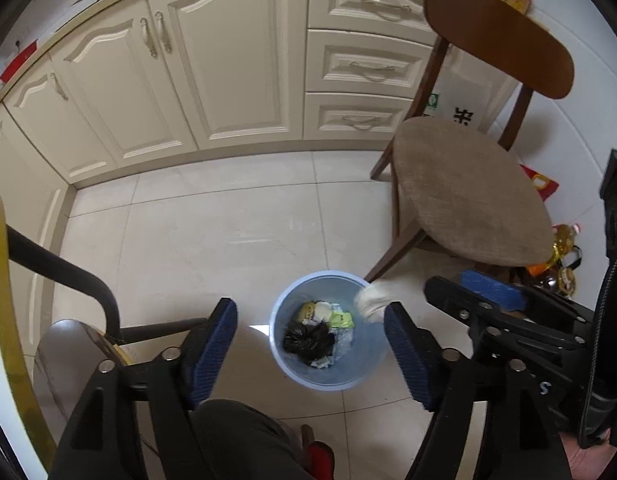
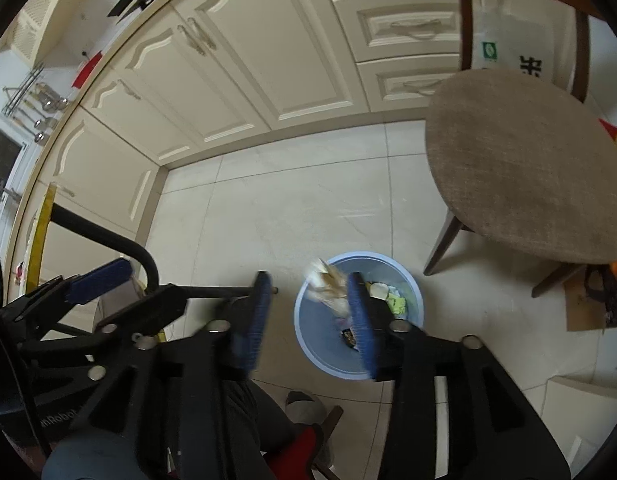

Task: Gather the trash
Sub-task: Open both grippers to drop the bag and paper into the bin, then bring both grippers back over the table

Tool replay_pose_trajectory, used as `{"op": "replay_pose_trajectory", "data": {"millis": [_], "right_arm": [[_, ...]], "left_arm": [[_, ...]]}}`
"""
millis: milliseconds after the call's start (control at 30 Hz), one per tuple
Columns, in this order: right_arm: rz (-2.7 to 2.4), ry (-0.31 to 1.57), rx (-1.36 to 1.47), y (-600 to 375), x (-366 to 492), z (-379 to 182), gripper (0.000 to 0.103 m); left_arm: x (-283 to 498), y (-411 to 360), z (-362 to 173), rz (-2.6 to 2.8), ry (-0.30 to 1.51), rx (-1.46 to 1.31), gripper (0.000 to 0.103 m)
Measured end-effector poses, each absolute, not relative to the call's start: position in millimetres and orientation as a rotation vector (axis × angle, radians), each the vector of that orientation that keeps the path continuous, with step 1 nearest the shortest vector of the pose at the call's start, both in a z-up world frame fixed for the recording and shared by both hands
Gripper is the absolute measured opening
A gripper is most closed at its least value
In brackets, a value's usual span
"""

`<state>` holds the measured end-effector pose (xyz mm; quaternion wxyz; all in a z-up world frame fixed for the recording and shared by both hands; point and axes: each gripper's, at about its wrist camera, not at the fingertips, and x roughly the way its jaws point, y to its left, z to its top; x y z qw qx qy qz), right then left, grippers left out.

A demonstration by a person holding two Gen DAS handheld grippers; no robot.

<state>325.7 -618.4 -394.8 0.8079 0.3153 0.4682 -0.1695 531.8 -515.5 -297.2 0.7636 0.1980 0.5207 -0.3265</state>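
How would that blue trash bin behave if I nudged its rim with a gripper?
The blue trash bin looks like thin plastic holding only a black bag and scraps, so probably light. On smooth floor tiles it would likely slide; a high push might tip it.

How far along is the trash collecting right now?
Done: the blue bin already holds a black bag and wrappers. In hand: nothing is gripped; a blurred whitish wad sits over the bin's rim beside the open right gripper. The left gripper is open and empty. No other loose trash is clearly visible.
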Motion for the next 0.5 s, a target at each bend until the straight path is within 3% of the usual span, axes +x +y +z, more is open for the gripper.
{"op": "replay_pose_trajectory", "data": {"millis": [100,233,300,400,500], "right_arm": [[-0.397,1.005,0.69,-623.2,320.0,-395.4,0.074],[-0.426,0.998,0.689,-625.8,316.2,-390.4,0.09],[-0.446,0.995,0.695,-626.9,314.8,-387.6,0.103],[-0.479,1.007,0.721,-630.0,313.0,-385.3,0.103],[-0.47,0.984,0.751,-630.5,310.5,-376.9,0.103]], "left_arm": [[530.8,-513.5,-297.7,-0.685,1.122,0.425,0.083],[524.3,-508.7,-293.3,-0.672,1.104,0.411,0.084],[520.4,-505.4,-288.2,-0.667,1.089,0.407,0.087],[513.9,-492.8,-279.8,-0.675,1.108,0.398,0.095],[505.1,-481.4,-265.1,-0.694,1.093,0.394,0.095]]}}
